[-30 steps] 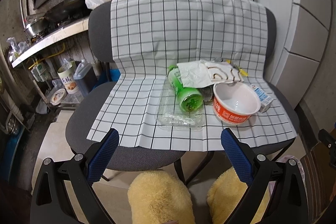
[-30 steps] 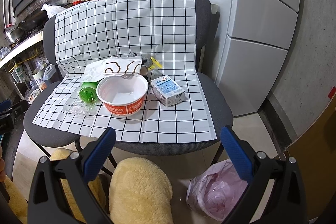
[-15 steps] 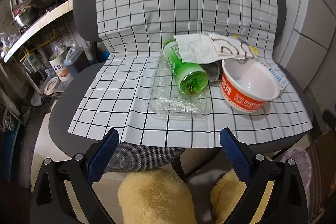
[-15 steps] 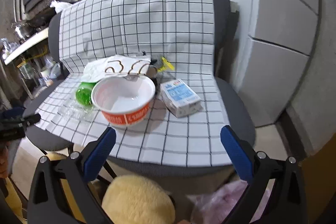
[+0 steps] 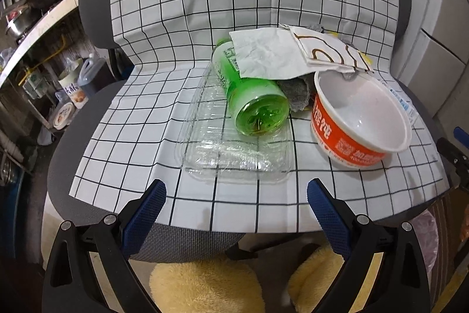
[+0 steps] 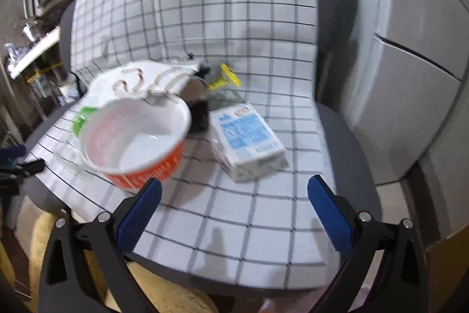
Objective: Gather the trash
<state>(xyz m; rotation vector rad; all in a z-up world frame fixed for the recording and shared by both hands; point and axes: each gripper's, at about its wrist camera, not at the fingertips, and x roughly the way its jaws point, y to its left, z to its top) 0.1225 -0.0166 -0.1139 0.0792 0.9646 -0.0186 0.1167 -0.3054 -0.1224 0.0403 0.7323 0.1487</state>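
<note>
Trash lies on a chair covered with a white checked cloth (image 5: 152, 113). A green plastic bottle (image 5: 249, 96) lies on its side on a clear plastic tray (image 5: 234, 157). Crumpled white paper (image 5: 269, 55) covers its far end. A red and white noodle bowl (image 5: 360, 119) stands to the right, and it also shows in the right wrist view (image 6: 137, 143). A white and blue milk carton (image 6: 246, 140) lies right of the bowl. My left gripper (image 5: 236, 204) is open just before the tray. My right gripper (image 6: 234, 201) is open before the carton.
The grey chair edge (image 5: 187, 242) lies below the left gripper. A kitchen counter (image 5: 38, 28) with containers beneath stands at the left. A white fridge (image 6: 416, 43) stands at the right. A pink bag (image 5: 431, 236) lies on the floor at the right. Yellow fluffy slippers (image 5: 205, 286) are below.
Both grippers have moved forward and closer to the chair seat. The trash now looms larger in both views. Both stay open and empty.
</note>
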